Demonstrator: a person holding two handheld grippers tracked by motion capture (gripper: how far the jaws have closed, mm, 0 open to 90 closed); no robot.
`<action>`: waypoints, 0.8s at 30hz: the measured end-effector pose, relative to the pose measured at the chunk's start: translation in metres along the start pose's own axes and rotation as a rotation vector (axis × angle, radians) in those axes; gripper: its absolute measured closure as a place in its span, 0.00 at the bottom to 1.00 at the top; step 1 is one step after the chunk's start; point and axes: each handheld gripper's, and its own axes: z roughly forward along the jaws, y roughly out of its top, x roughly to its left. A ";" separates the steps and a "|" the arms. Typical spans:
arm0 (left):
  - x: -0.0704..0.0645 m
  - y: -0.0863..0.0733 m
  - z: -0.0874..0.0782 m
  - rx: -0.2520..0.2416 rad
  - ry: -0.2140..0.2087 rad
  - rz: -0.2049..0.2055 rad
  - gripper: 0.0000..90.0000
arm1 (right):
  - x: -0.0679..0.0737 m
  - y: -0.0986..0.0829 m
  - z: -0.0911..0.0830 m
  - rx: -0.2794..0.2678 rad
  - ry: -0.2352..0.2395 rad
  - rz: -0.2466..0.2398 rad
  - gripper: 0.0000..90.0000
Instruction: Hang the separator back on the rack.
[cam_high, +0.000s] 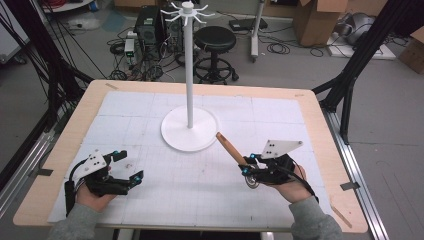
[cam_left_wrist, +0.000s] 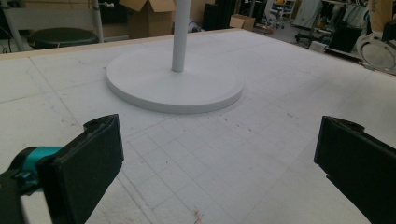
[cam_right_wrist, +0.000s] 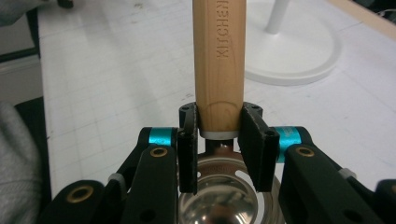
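The right gripper (cam_high: 248, 165) sits at about 4 o'clock from the white stand (cam_high: 189, 127), its 2 jaws clamped on the lower end of a wooden-handled utensil (cam_high: 230, 148). The handle points toward 10 o'clock, at the stand's base, and the metal head lies under the gripper. The left gripper (cam_high: 127, 166), at 8 o'clock on the gridded mat (cam_high: 200, 190), has its 2 jaws spread wide, holding nothing.

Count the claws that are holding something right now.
1. The right claw, near the table's right front, is shut on the wooden handle of a metal utensil. The left claw, at the left front, is open and holds nothing.
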 end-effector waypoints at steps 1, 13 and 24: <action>0.000 0.000 0.000 0.001 0.000 0.000 0.02 | -0.001 0.000 -0.001 -0.008 -0.004 0.001 0.78; -0.001 0.000 0.000 -0.001 -0.003 0.001 0.02 | -0.005 0.002 -0.005 -0.094 -0.042 0.015 0.78; -0.001 0.000 0.000 0.003 0.001 0.001 0.02 | -0.014 0.010 -0.015 -0.165 -0.051 0.046 0.78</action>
